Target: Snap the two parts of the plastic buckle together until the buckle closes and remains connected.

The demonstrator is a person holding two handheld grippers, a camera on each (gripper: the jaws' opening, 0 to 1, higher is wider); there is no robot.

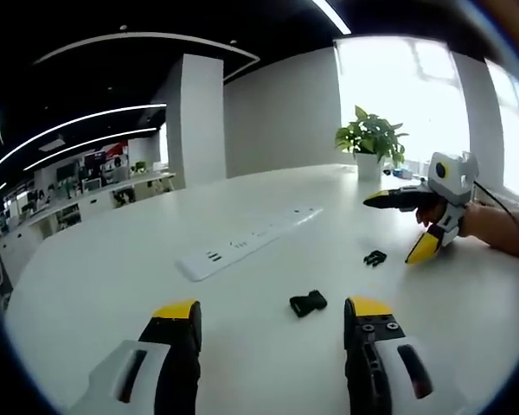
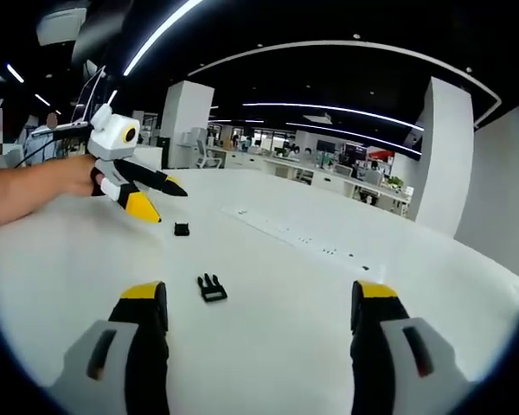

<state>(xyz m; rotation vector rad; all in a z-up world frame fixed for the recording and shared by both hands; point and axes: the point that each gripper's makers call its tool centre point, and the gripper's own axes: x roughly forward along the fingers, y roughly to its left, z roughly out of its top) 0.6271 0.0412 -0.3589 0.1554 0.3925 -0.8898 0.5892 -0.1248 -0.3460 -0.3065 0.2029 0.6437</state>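
Both grippers stand wide open and hold nothing. At the bottom of the left gripper view the left gripper (image 1: 272,316) shows two black jaws with yellow tips, spread far apart above the white table (image 1: 95,285). The right gripper (image 2: 253,298), at the bottom of the right gripper view, looks the same and is equally spread.

Each view catches the other tool. At the right edge of the left gripper view the right gripper (image 1: 402,226) is held by a hand (image 1: 493,226), jaws parted; at the upper left of the right gripper view the left gripper (image 2: 160,201) is held likewise.

Two small black plastic buckle halves lie apart on the smooth, matte tabletop. The socket half (image 1: 308,303) is blocky and lies low centre, between the left jaws; the pronged half (image 1: 374,258) lies right of centre, near the right gripper's lower yellow tip. Seen from the other side, the pronged half (image 2: 211,287) is nearer, the socket half (image 2: 182,229) farther.

A long, flat white power strip (image 1: 246,242) crosses the table. The left gripper view alone shows a leafy potted plant (image 1: 372,143) by a bright window.
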